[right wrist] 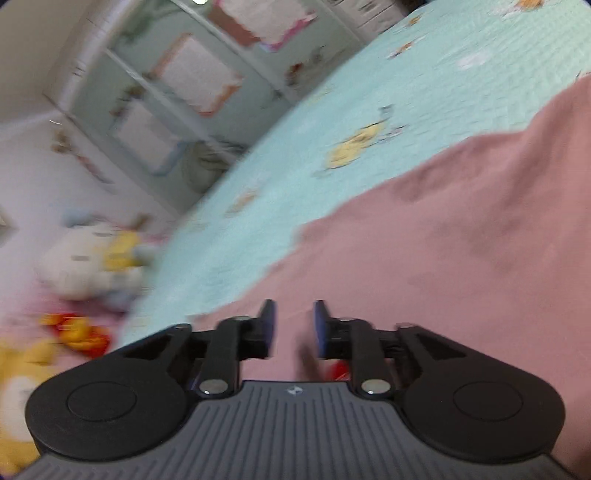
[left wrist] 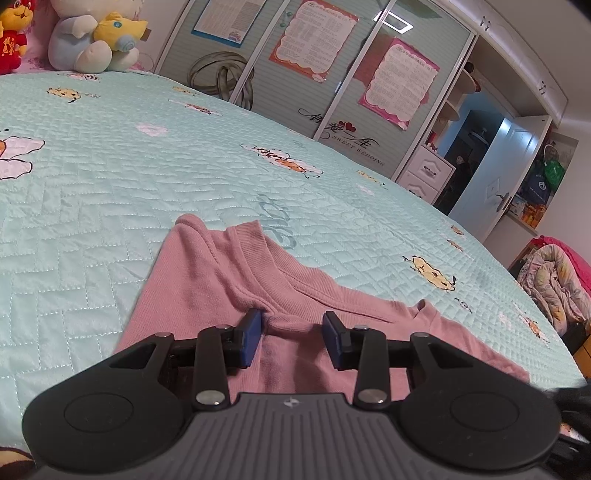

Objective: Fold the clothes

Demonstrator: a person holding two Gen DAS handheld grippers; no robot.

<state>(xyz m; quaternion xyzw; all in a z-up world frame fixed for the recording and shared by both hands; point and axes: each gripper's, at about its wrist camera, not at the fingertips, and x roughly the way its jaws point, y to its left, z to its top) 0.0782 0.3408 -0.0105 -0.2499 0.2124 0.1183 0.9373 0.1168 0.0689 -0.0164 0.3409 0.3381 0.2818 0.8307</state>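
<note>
1. Left wrist view: my left gripper point(left wrist: 291, 338) hangs low over the pink ribbed-knit cotton garment point(left wrist: 221, 277), which lies spread on the pale mint quilted bedspread with cartoon prints point(left wrist: 110, 184).
2. Its blue-padded jaws stand apart with nothing clamped; a raised crease of the pink cloth sits between the tips, just below the ribbed neckband point(left wrist: 255, 251).
3. The garment runs from near my gripper toward the far middle of the bed and off to the right.
4. At the far left sit a white and blue plush toy point(left wrist: 88, 37) and a red and yellow plush toy point(left wrist: 13, 33); the grey sliding wardrobe with pink paper sheets stuck on it point(left wrist: 314, 66) stands beyond the bed.
5. Right wrist view, tilted and blurred: my right gripper point(right wrist: 294, 328) is over the same pink garment point(right wrist: 443, 240), jaws parted, holding nothing.
6. The pink cloth fills the near and right part, the mint bedspread point(right wrist: 277, 177) beyond it, the plush toys point(right wrist: 92, 266) smeared at the left.
</note>
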